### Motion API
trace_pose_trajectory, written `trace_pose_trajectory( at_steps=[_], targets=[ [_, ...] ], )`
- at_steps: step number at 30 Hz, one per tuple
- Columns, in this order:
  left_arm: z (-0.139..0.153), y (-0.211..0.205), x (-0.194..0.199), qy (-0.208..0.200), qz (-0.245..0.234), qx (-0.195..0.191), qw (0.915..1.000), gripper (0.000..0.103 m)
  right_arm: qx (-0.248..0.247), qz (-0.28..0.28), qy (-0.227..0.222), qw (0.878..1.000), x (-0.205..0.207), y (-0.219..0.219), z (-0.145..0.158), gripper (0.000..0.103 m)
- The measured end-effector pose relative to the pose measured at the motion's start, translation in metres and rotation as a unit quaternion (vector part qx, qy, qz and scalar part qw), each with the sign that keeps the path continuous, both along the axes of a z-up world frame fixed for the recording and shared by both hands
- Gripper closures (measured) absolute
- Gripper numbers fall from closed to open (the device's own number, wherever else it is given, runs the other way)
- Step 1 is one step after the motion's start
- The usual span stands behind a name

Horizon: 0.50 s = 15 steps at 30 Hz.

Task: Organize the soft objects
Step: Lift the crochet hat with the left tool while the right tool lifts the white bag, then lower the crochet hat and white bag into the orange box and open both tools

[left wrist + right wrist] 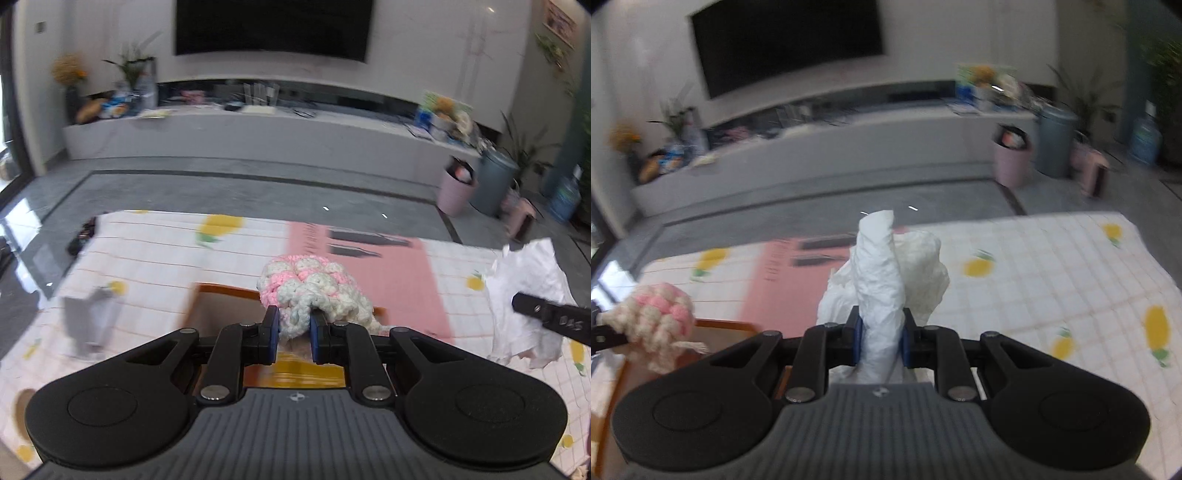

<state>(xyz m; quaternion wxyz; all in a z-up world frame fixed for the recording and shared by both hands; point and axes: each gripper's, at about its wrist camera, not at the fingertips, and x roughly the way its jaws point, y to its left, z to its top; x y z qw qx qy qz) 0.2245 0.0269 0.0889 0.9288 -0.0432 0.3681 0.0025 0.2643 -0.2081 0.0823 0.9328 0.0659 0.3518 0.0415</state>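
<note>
The pink-and-cream crocheted yarn piece [314, 291] is clenched in the left gripper [293, 330] above the orange-rimmed box [221, 290] mid-table; it should be lowered squarely inside before release. The crumpled white tissue [886, 280] is gripped by the right gripper [881, 341], beside it.

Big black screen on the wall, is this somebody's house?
Probably a home living room: a big television hangs above a long low shelf with potted plants, and the table has a fruit-print tablecloth.
</note>
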Motion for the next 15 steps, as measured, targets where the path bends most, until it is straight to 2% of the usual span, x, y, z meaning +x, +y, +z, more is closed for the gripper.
trace_pose_trajectory(
  at_steps=[4, 9, 12, 15],
  targets=[
    [0.007, 0.036, -0.022, -0.011, 0.013, -0.012, 0.9998, 0.085, 0.017, 0.075, -0.035, 0.996, -0.018, 0.056, 0.035, 0.085],
    [-0.002, 0.062, -0.038, -0.007, 0.013, -0.043, 0.999, 0.085, 0.076, 0.147, -0.044, 0.985, -0.037, 0.103, 0.064, 0.084],
    [-0.017, 0.079, -0.045, 0.0, 0.008, -0.098, 0.9952, 0.085, 0.088, 0.167, -0.037, 0.981, -0.037, 0.123, 0.065, 0.084],
    [-0.04, 0.087, -0.046, 0.019, -0.006, -0.15, 0.9886, 0.085, 0.069, 0.163, -0.022, 0.984, -0.03, 0.137, 0.054, 0.084]
  ],
)
